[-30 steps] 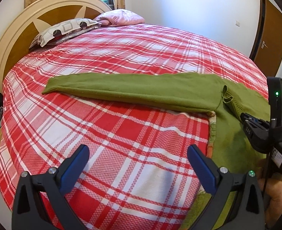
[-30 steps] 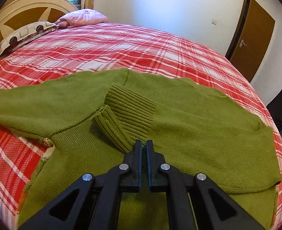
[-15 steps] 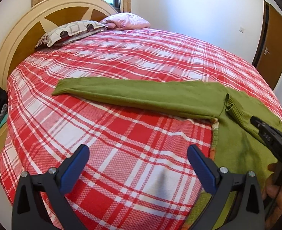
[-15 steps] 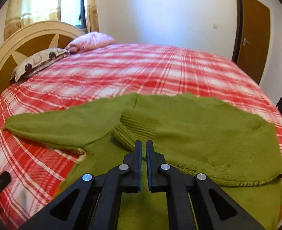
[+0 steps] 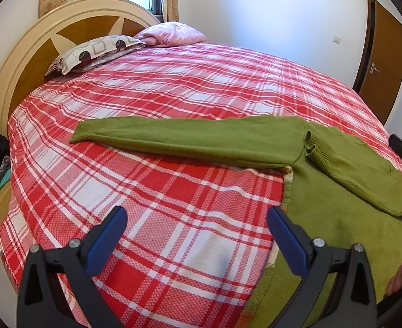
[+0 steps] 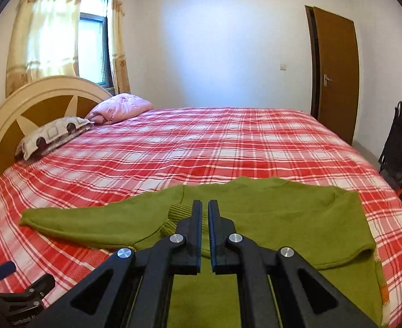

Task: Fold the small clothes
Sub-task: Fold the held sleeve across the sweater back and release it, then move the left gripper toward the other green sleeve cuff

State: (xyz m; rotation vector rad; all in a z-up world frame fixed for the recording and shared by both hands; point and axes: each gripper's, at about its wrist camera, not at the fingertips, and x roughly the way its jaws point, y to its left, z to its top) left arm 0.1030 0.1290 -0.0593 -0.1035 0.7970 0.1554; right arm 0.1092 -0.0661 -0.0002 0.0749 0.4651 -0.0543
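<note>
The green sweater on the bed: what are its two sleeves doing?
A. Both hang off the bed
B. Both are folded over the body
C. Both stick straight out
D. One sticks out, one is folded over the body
D: on the green sweater, one sleeve lies stretched out over the plaid bedspread, and the other sleeve is folded across the body.

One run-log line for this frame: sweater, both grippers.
green sweater: flat on bed, one sleeve folded across body, other sleeve extended | left gripper: open, empty | right gripper: shut, empty
</note>
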